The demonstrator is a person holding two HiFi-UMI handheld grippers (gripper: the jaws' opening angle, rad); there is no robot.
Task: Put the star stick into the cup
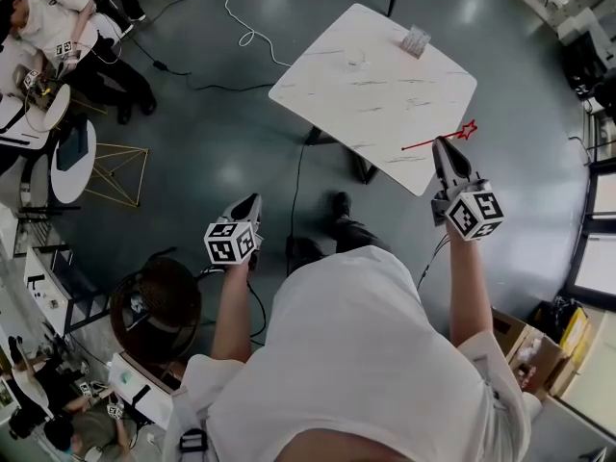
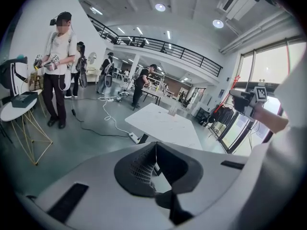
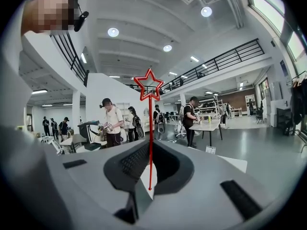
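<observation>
The star stick (image 1: 438, 141) is a thin red rod with a red outline star at its tip (image 3: 149, 87). My right gripper (image 1: 445, 144) is shut on the rod and holds it over the near right edge of the white marble table (image 1: 385, 94). In the right gripper view the stick (image 3: 150, 133) rises straight up from between the closed jaws. A small pale cup (image 1: 357, 61) stands on the far part of the table, faint and hard to make out. My left gripper (image 1: 254, 202) hangs shut and empty over the floor, left of the table.
A small clear ridged object (image 1: 416, 39) sits at the table's far corner. Cables (image 1: 241, 27) trail across the grey floor. A round side table with a wire base (image 1: 77, 157) stands at left, people beyond it. Cardboard boxes (image 1: 525, 349) lie at right.
</observation>
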